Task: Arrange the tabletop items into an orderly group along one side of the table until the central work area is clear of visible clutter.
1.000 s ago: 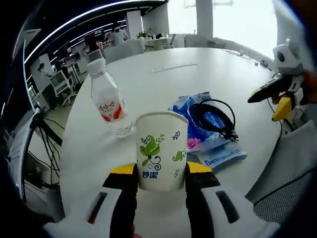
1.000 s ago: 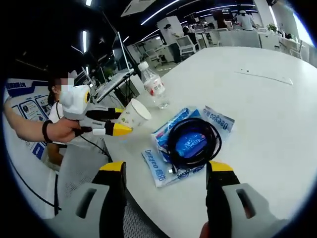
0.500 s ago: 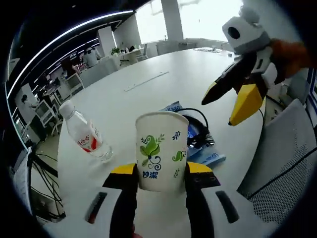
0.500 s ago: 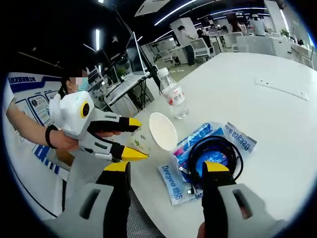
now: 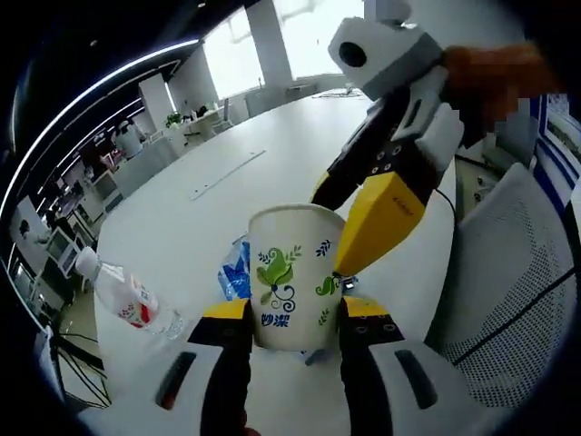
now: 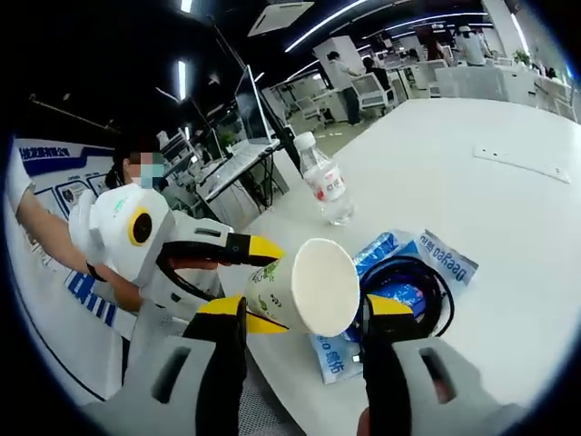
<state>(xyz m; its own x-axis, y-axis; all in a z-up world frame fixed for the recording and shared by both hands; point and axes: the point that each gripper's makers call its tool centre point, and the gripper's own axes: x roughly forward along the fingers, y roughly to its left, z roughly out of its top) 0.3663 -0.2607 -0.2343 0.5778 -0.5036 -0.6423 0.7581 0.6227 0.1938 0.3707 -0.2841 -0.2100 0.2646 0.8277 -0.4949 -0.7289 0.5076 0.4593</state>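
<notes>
One paper cup [image 5: 295,277] pinched in the left gripper [image 5: 295,313], held above the white table [image 5: 182,227].

Left to right: one water bottle [image 5: 127,300] with a red label, one blue packet [image 6: 427,263] printed "Deeg80" under one black cable [image 6: 408,295], and the right gripper [image 6: 295,318], jaws spread around the cup's rim.

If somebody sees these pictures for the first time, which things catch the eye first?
The paper cup with a green leaf print, clamped in the left tongs in mid-air. The open right tongs reach around its rim. Behind, on the white table, stand a water bottle and a black cable on blue packets.
</notes>
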